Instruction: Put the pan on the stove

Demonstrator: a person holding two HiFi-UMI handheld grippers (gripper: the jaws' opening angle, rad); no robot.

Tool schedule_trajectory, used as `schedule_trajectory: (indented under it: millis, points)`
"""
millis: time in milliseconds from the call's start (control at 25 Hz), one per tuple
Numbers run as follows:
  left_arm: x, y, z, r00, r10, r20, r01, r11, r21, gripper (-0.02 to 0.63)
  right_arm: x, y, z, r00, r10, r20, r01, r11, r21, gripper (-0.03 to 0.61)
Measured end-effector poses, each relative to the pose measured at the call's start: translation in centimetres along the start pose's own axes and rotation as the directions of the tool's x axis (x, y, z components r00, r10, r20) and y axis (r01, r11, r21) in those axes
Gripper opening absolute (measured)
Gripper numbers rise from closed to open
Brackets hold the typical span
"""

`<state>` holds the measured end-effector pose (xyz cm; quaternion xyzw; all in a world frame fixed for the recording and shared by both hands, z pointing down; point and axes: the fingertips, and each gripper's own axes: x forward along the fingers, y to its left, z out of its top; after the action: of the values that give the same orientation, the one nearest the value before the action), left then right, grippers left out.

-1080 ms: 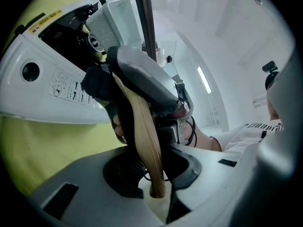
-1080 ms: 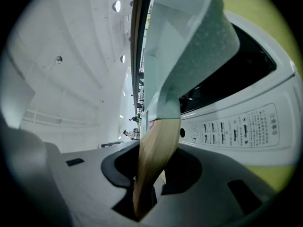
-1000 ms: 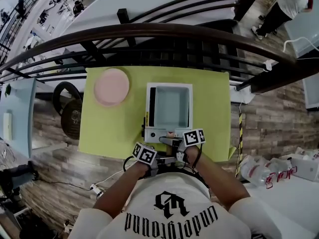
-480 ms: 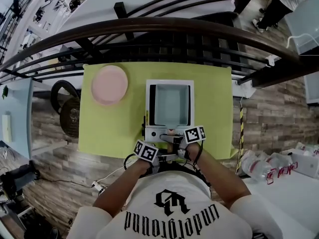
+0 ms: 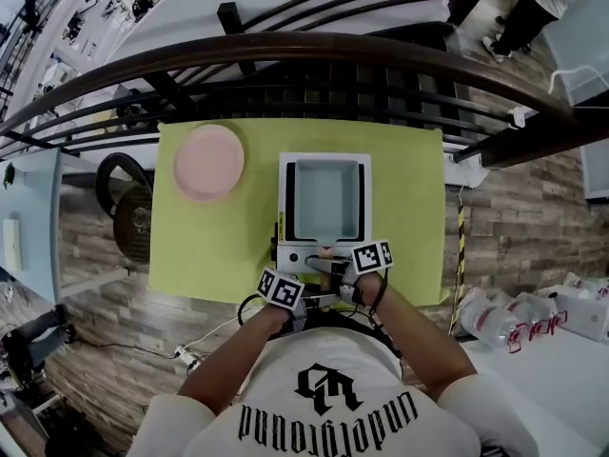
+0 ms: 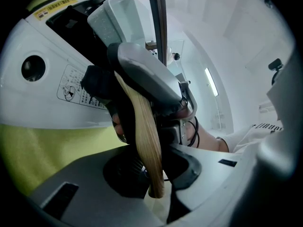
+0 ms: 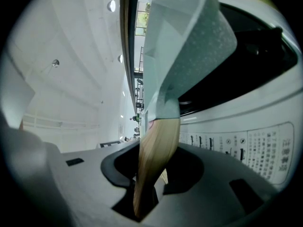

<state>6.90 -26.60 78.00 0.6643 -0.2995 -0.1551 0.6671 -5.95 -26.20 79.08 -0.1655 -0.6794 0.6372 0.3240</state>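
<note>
Clamping the wooden handle [image 6: 144, 126] from one side, the left gripper [image 6: 154, 178] has its jaws closed on the wood. The right gripper [image 7: 144, 183] grips the same handle from the opposite side. The handle leads to the pale square pan [image 5: 328, 198], which is positioned over the top of the white stove [image 5: 290, 257]. The stove stands on the yellow-green table [image 5: 209, 250]. A pink plate [image 5: 209, 162] lies on the table to the stove's left, well apart.
</note>
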Motion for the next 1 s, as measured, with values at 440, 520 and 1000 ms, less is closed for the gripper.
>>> schedule_trajectory:
  millis: [440, 520, 1000]
  points:
    - [-0.2, -0.4, 0.4, 0.999, 0.004, 0.036, -0.004, 1.0, 0.014, 0.232, -1.0, 0.2, 0.5, 1.0, -0.005, 0.014, 0.005, 1.0, 0.002, 0.295]
    - [-0.4, -0.4, 0.5, 0.999, 0.005, 0.047, -0.006, 1.0, 0.011, 0.249, -1.5, 0.3, 0.3, 1.0, 0.002, 0.022, -0.002, 1.0, 0.006, 0.302]
    - [-2.8, -0.9, 0.8, 0.989, 0.0, 0.145, 0.004, 1.0, -0.022, 0.262, -5.1, 1.1, -0.3, 0.997, 0.009, 0.08, -0.007, 1.0, -0.029, 0.302]
